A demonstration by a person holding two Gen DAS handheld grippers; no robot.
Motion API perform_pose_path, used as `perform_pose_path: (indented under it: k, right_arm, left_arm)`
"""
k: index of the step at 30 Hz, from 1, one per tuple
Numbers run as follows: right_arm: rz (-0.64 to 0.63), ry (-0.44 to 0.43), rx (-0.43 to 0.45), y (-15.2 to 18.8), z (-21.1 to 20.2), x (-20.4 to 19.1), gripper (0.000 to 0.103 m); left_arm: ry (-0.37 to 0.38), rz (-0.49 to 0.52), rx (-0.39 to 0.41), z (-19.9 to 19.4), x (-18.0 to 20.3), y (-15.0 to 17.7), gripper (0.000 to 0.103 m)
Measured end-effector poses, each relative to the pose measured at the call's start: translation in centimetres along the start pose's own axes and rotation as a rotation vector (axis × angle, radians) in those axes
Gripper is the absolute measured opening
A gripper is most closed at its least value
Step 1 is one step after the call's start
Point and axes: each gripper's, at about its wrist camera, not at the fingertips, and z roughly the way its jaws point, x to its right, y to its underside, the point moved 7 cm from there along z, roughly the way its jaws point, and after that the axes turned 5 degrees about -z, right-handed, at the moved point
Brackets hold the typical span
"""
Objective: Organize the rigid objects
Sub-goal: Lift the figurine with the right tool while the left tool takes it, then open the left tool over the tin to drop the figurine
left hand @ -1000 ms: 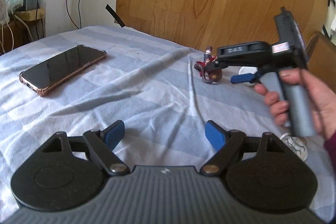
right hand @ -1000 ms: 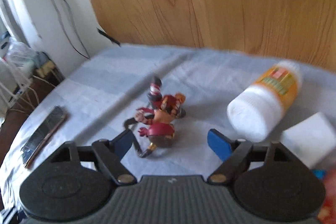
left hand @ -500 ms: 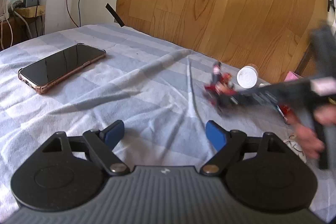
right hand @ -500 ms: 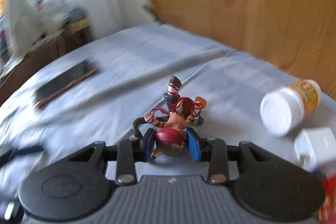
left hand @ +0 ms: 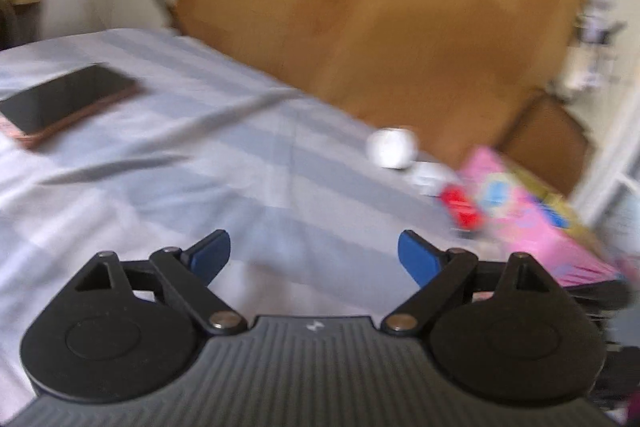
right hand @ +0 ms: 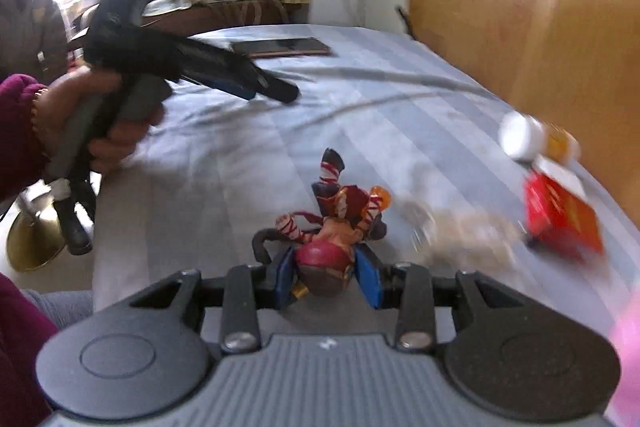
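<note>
Figurine now off bed, clamped in right gripper, jaws easing slightly. Left gripper wide apart, empty. Looks light, stiff, thin limbs breakable; grab round base.

Home bedroom: bed, wooden headboard

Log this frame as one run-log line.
right claw: jaws opening, pads on figurine | left claw: opening, nothing between jaws | phone, bottle: on bed
</note>
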Motion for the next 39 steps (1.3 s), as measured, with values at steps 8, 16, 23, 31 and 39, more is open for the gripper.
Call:
perform_pose_path:
  k: [8,16,23,31,39]
  right_arm:
    - [0.106,0.049,0.093,1.9,-2.5,0.2,0.06]
    - [0.157,0.075,0.089,2.1,-0.6,-0.7,0.071]
    - [0.192,0.076,0.115,1.3,0.6,-0.2,0.051]
    - [0.233,0.255,0.29,1.5,-6.6,4.3,0.051]
    - [0.355,0.493,0.312,4.7,-10.3,14.6,0.051]
  left_arm:
    - [0.256,0.164,-0.16,0.6,9.7,3.5,0.096]
    - [0.169,0.245,-0.227,4.3,11.1,5.7,0.091]
    - [0.188,0.173,-0.231,3.8,10.8,5.7,0.059]
    - [0.321,0.337,-0.16,5.3,20.4,2.7,0.059]
    - [0.418,0.408,-0.193,14.8,30.6,2.3,0.059]
